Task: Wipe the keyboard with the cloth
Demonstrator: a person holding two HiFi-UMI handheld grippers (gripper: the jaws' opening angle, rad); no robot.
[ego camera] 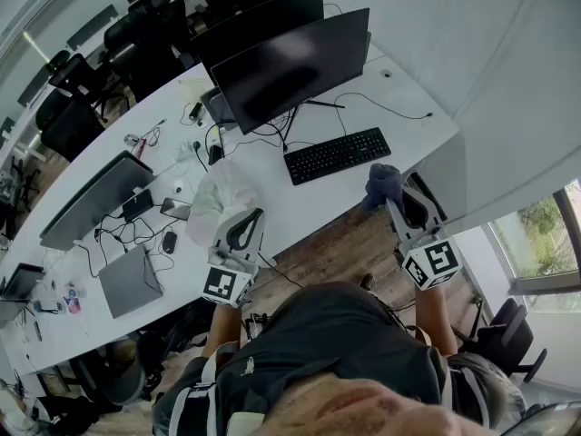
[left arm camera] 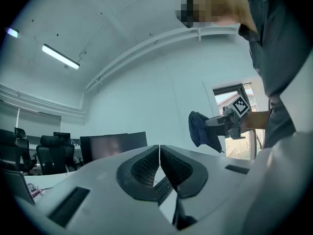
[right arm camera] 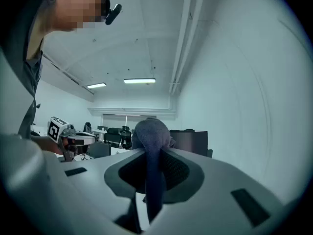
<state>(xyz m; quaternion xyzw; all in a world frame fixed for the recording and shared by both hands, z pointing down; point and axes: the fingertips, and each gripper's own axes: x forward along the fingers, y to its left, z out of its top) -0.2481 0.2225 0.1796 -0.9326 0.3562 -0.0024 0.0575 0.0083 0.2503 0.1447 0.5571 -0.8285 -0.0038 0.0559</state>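
The keyboard (ego camera: pixel 338 154) lies black and flat at the centre of the head view, on the white desk (ego camera: pixel 413 107), close to the desk's front edge and just in front of the big dark monitor (ego camera: pixel 295 66). The cloth (ego camera: pixel 384 184) is a dark blue bundle just off the keyboard's lower right corner in the picture, at the desk edge and not on the keys. The right gripper (ego camera: pixel 396 200) has its jaws clamped on it; in that gripper's own view the fabric bulges above the jaws and a tail hangs down between them.

The left gripper (ego camera: pixel 243 230) sits left of centre in the frame with its jaws pressed together and nothing between them.

Black cables (ego camera: pixel 272 134) trail from the monitor's foot toward the keyboard's left end, and another loops across the desk behind it on the right. Crumpled clear plastic (ego camera: pixel 218 198) lies just above the left gripper. Further left are a mouse (ego camera: pixel 169 242), a closed laptop (ego camera: pixel 130 280) and a second screen (ego camera: pixel 95 198). Office chairs (ego camera: pixel 136 34) crowd the upper left, and a window (ego camera: pixel 545 225) shows at the lower right.
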